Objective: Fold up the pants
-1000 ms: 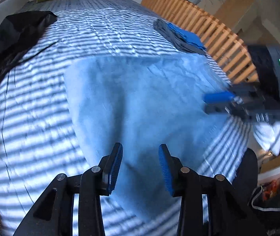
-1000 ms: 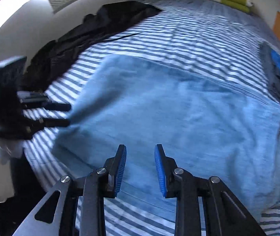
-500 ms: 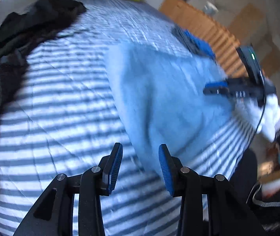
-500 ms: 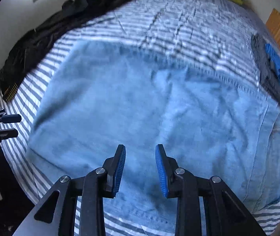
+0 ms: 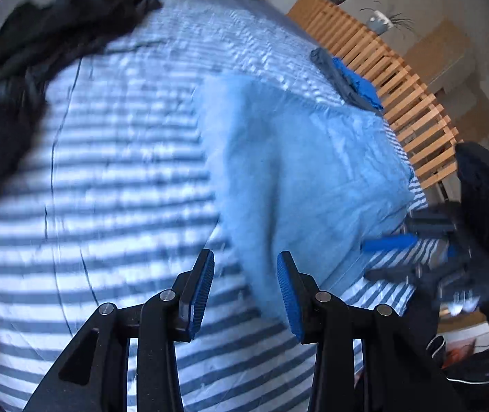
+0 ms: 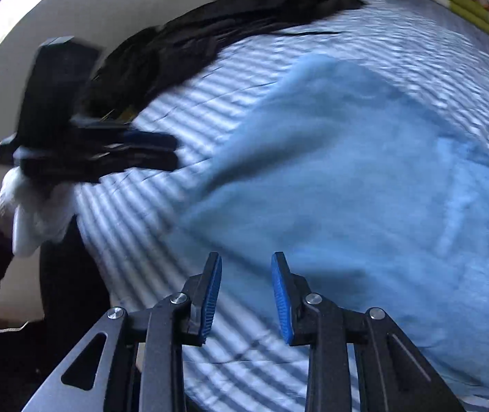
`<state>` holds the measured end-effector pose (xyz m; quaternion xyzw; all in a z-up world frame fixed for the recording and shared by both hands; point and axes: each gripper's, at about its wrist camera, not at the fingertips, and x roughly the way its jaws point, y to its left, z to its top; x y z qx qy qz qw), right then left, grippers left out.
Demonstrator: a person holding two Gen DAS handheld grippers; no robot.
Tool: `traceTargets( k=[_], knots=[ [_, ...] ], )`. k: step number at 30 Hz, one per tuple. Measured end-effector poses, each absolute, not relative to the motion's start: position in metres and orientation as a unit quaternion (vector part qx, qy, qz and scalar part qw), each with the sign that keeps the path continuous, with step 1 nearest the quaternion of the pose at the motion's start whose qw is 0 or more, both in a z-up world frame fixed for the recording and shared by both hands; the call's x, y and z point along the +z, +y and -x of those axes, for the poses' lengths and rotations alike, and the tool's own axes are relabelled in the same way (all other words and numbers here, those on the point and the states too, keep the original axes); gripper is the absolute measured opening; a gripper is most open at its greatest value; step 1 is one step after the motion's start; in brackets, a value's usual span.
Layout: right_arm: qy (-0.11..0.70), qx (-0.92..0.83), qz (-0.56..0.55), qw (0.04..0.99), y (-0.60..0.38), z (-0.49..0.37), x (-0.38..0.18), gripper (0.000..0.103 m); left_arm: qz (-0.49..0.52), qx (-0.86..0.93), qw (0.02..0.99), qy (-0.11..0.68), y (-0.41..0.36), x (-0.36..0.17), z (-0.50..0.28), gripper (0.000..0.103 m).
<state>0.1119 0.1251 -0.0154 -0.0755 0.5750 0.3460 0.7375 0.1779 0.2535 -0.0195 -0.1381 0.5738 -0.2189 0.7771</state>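
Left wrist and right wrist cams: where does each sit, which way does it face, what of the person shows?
Left wrist: on the left tool, angled down at the light blue pants; the right tool shows at right.
Right wrist: on the right tool, angled down at the pants' near edge; the left tool and white-gloved hand show at left.
Shared: pants, striped bedcover, black garment.

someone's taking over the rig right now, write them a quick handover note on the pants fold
Left gripper: open, empty, above the near edge of the light blue pants.
Right gripper: jaws have just been closing, but nothing is between the fingers; it hovers over the pants' near edge.
Pants lie flat on the striped bed, apparently folded already. A black garment lies on the far side.
Left: probably grip the near edge and fold again.
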Motion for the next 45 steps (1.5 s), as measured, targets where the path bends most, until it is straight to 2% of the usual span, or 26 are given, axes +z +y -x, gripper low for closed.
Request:
traceTargets(
  k=[1,5,7,10,12,13,14,17,19,27,35,38,41,45],
  knots=[
    [0.571,0.345,0.097,0.739,0.14,-0.106,-0.02,0.02,0.14,-0.217,0.777,0.574,0.256,-0.024,-0.174,0.041],
    [0.519,0.294,0.227,0.77,0.181,-0.088,-0.038,0.02,0.148,-0.228,0.781,0.562,0.266,-0.025,-0.16,0.041],
    [0.511,0.303,0.253,0.763,0.191,-0.084,-0.042,0.02,0.149,-0.232,0.781,0.56,0.269,-0.028,-0.155,0.041],
    [0.514,0.315,0.277,0.748,0.2,-0.081,-0.042,0.028,0.152,-0.243,0.776,0.562,0.271,-0.034,-0.145,0.041],
    [0.517,0.316,0.289,0.741,0.202,-0.081,-0.043,0.028,0.149,-0.256,0.774,0.56,0.266,-0.037,-0.14,0.041],
    [0.52,0.315,0.295,0.737,0.205,-0.082,-0.046,0.027,0.143,-0.261,0.775,0.558,0.261,-0.037,-0.138,0.041],
    [0.525,0.314,0.295,0.734,0.206,-0.085,-0.046,0.015,0.136,-0.265,0.776,0.556,0.258,-0.037,-0.136,0.041],
    [0.548,0.318,0.264,0.728,0.205,-0.102,-0.039,0.006,0.112,-0.276,0.778,0.554,0.247,-0.037,-0.131,0.041],
    [0.545,0.317,0.253,0.734,0.204,-0.114,-0.028,0.005,0.099,-0.278,0.779,0.553,0.239,-0.036,-0.129,0.041],
    [0.579,0.328,0.176,0.725,0.188,-0.138,-0.014,0.003,0.085,-0.287,0.783,0.545,0.222,-0.025,-0.137,0.041],
    [0.619,0.393,0.122,0.669,0.167,-0.099,-0.038,0.003,0.133,-0.246,0.799,0.532,0.264,-0.001,-0.168,0.041],
    [0.59,0.388,0.058,0.705,0.129,-0.102,-0.011,0.005,0.096,-0.268,0.807,0.518,0.235,0.012,-0.186,0.041],
    [0.537,0.303,0.021,0.787,0.072,-0.115,0.013,0.005,0.057,-0.303,0.795,0.522,0.195,0.007,-0.195,0.041],
    [0.549,0.17,0.018,0.818,-0.004,-0.139,-0.01,0.005,-0.003,-0.313,0.766,0.561,0.158,-0.029,-0.191,0.041]
  ],
)
